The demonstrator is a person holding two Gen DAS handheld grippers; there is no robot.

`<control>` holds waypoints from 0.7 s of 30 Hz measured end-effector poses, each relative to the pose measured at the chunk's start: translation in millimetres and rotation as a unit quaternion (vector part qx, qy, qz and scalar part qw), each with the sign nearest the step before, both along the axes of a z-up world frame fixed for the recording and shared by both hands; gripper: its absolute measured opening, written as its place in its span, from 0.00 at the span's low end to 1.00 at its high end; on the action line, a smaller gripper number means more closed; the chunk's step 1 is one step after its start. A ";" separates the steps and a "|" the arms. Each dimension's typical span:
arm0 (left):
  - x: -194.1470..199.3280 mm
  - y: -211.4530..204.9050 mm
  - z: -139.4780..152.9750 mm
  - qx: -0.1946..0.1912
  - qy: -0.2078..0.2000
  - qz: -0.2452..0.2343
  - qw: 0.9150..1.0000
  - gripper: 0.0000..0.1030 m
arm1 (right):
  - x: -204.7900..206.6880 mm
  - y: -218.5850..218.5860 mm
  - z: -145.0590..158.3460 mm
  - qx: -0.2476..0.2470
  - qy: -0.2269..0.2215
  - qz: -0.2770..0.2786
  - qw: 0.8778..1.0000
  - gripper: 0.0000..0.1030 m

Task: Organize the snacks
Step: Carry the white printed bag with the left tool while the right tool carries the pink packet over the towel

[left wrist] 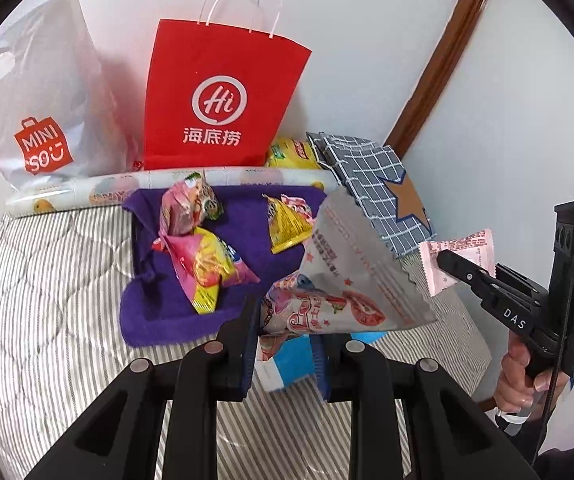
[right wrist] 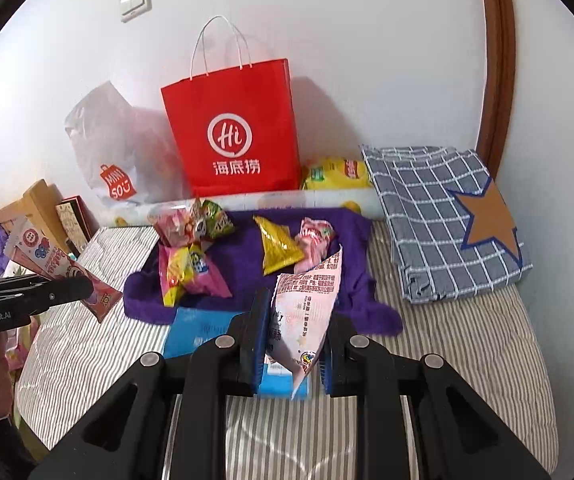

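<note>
Right wrist: light switch [right wrist: 135, 2] | both tongs clamp snack packets [right wrist: 307, 312]

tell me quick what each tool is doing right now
Left tool: closed on a silver snack packet.
Right tool: closed on a pink snack packet.
</note>
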State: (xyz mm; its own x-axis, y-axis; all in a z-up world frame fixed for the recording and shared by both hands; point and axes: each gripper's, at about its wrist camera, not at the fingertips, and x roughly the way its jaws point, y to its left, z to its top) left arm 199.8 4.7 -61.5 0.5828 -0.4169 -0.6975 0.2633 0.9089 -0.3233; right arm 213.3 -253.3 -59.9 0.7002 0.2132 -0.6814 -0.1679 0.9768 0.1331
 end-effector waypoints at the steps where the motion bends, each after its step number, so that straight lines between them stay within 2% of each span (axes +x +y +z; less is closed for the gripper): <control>1: 4.0 1.6 1.9 0.002 0.000 0.004 1.000 0.22 | 3.7 -0.1 1.6 -0.001 -0.002 -0.001 1.000 0.21; 11: 36.4 6.9 8.2 0.002 0.008 0.010 1.000 0.22 | 40.2 3.3 5.2 -0.005 0.000 -0.005 1.000 0.21; 21: 80.0 -6.5 -7.2 0.009 0.027 0.001 1.000 0.22 | 89.8 11.0 -4.7 -0.005 0.007 -0.002 1.000 0.21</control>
